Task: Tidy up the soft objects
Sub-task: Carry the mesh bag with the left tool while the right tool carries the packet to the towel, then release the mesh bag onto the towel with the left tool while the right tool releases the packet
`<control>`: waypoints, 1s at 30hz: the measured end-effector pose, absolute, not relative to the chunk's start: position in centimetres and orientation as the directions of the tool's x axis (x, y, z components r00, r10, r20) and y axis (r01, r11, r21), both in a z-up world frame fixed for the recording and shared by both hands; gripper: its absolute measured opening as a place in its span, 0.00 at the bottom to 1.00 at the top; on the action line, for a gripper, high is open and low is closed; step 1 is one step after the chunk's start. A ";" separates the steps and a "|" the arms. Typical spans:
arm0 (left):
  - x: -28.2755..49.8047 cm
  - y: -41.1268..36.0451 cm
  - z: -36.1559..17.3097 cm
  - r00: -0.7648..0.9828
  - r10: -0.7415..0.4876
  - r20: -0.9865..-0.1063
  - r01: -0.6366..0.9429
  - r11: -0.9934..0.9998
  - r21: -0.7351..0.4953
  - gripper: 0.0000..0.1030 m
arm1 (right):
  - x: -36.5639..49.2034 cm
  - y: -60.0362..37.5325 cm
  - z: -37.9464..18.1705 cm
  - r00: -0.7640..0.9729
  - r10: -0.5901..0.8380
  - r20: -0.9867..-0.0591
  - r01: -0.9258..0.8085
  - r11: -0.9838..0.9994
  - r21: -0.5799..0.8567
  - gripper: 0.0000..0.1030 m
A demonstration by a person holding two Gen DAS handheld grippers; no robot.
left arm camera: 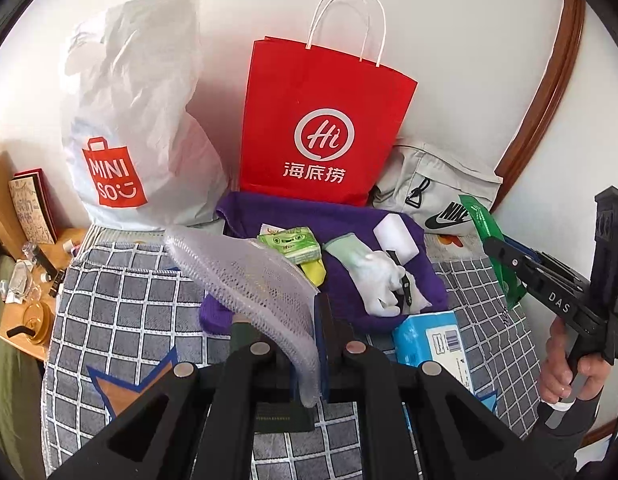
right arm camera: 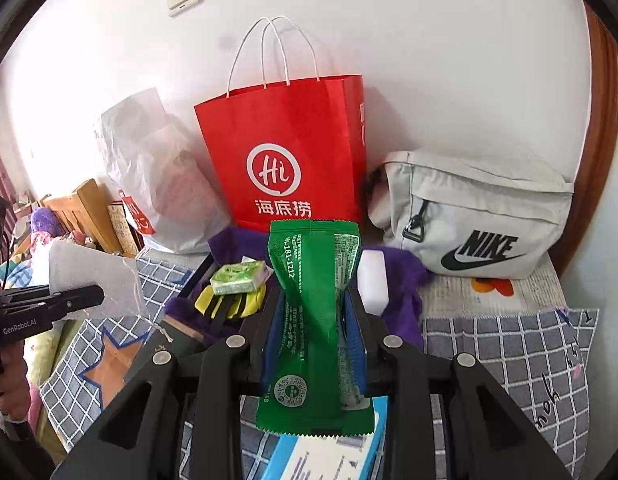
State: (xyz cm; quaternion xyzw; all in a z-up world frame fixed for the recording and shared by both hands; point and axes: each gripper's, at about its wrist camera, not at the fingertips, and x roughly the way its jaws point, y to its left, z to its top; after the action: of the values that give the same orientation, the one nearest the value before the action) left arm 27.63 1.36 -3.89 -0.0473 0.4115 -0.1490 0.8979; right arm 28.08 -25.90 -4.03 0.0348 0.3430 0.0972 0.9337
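The left tool (left arm camera: 305, 320) tilts downward, pinching a white mesh cloth (left arm camera: 249, 276) above the checked bed (left arm camera: 121, 300). The right tool (right arm camera: 315, 320), likewise tilted, clamps a green packet (right arm camera: 309, 312) upright before the red paper bag (right arm camera: 285, 152).

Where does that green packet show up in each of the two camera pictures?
Left wrist view: the green packet sits far right, pinched in the right gripper.
Right wrist view: the packet fills the centre foreground, squeezed between the jaws.
Shared landmark: the red paper bag against the wall.
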 end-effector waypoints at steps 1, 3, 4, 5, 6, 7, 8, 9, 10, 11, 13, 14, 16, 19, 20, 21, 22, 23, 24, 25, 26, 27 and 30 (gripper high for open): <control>28.0 1.5 -4.0 0.617 -0.308 -0.725 0.230 0.951 -0.208 0.08 | 28.4 -25.9 -4.1 0.746 0.207 -0.633 -0.158 0.978 0.133 0.29; 28.5 1.8 -4.2 0.614 -0.305 -0.728 0.221 0.952 -0.212 0.08 | 29.6 -25.9 -4.2 0.746 0.214 -0.631 -0.161 0.977 0.141 0.29; 28.8 1.9 -4.3 0.611 -0.305 -0.730 0.217 0.952 -0.216 0.08 | 30.2 -25.9 -4.2 0.747 0.220 -0.628 -0.163 0.975 0.148 0.29; 29.0 2.1 -4.4 0.610 -0.306 -0.731 0.215 0.952 -0.219 0.08 | 30.8 -25.8 -4.2 0.746 0.227 -0.626 -0.166 0.974 0.154 0.29; 29.3 2.2 -4.5 0.608 -0.306 -0.733 0.210 0.952 -0.223 0.08 | 31.3 -25.8 -4.3 0.746 0.233 -0.624 -0.170 0.972 0.159 0.29; 29.6 2.3 -4.6 0.607 -0.305 -0.734 0.207 0.952 -0.225 0.08 | 32.0 -25.8 -4.4 0.745 0.239 -0.623 -0.174 0.971 0.164 0.29; 29.8 2.3 -4.6 0.607 -0.304 -0.734 0.205 0.953 -0.225 0.08 | 32.4 -25.7 -4.5 0.745 0.241 -0.622 -0.176 0.970 0.165 0.29; 30.0 2.3 -4.7 0.608 -0.304 -0.734 0.205 0.953 -0.224 0.08 | 33.1 -25.6 -4.7 0.744 0.245 -0.622 -0.180 0.969 0.167 0.29; 30.3 2.3 -4.8 0.609 -0.302 -0.733 0.205 0.953 -0.222 0.08 | 33.8 -25.5 -5.0 0.740 0.252 -0.624 -0.186 0.968 0.169 0.29; 30.5 2.2 -4.8 0.610 -0.301 -0.733 0.205 0.954 -0.221 0.08 | 34.2 -25.3 -5.4 0.736 0.255 -0.627 -0.190 0.967 0.170 0.29; 31.1 2.1 -4.9 0.612 -0.306 -0.729 0.213 0.952 -0.220 0.08 | 35.3 -25.1 -6.3 0.724 0.261 -0.639 -0.196 0.965 0.173 0.29; 31.4 2.1 -5.0 0.614 -0.314 -0.724 0.220 0.949 -0.225 0.08 | 35.7 -25.0 -6.7 0.716 0.266 -0.645 -0.198 0.964 0.177 0.29; 32.2 1.9 -5.3 0.612 -0.332 -0.718 0.232 0.943 -0.238 0.08 | 36.4 -25.1 -7.8 0.698 0.271 -0.663 -0.199 0.963 0.184 0.29; 33.5 1.0 -5.7 0.605 -0.340 -0.720 0.245 0.940 -0.238 0.08 | 37.2 -25.5 -9.3 0.679 0.272 -0.682 -0.192 0.962 0.192 0.30; 33.9 0.6 -5.8 0.602 -0.345 -0.720 0.252 0.938 -0.239 0.08 | 37.4 -25.8 -10.0 0.675 0.269 -0.688 -0.183 0.963 0.197 0.30; 34.3 0.2 -5.9 0.600 -0.351 -0.719 0.259 0.935 -0.240 0.08 | 37.5 -26.1 -10.4 0.672 0.266 -0.691 -0.175 0.964 0.202 0.30; 34.8 -0.3 -6.0 0.596 -0.359 -0.718 0.269 0.932 -0.243 0.08 | 37.6 -26.3 -10.9 0.667 0.268 -0.695 -0.171 0.963 0.208 0.30; 35.1 -0.6 -6.1 0.596 -0.365 -0.716 0.274 0.930 -0.246 0.08 | 37.9 -26.5 -11.4 0.653 0.270 -0.708 -0.171 0.963 0.209 0.30; 35.4 -0.9 -6.2 0.593 -0.373 -0.714 0.280 0.927 -0.251 0.08 | 38.2 -26.7 -11.8 0.639 0.264 -0.723 -0.171 0.965 0.201 0.30; 35.7 -1.3 -6.3 0.589 -0.384 -0.711 0.289 0.922 -0.259 0.08 | 38.3 -26.8 -11.9 0.638 0.255 -0.727 -0.168 0.967 0.192 0.30; 36.0 -1.8 -6.5 0.584 -0.395 -0.709 0.299 0.917 -0.264 0.08 | 38.3 -27.0 -12.1 0.639 0.251 -0.728 -0.167 0.968 0.186 0.31; 36.3 -2.1 -6.7 0.580 -0.401 -0.709 0.305 0.914 -0.267 0.08 | 38.3 -27.1 -12.4 0.635 0.256 -0.729 -0.169 0.967 0.193 0.31; 37.3 -3.6 -7.5 0.560 -0.421 -0.714 0.325 0.904 -0.279 0.08 | 38.7 -27.2 -13.2 0.608 0.273 -0.745 -0.180 0.962 0.206 0.32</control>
State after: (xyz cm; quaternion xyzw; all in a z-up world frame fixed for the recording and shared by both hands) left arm 37.30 -3.56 -7.53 -0.0575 0.4187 -0.2118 0.8812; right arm 38.68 -27.21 -13.22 0.0549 0.4242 0.1266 0.8950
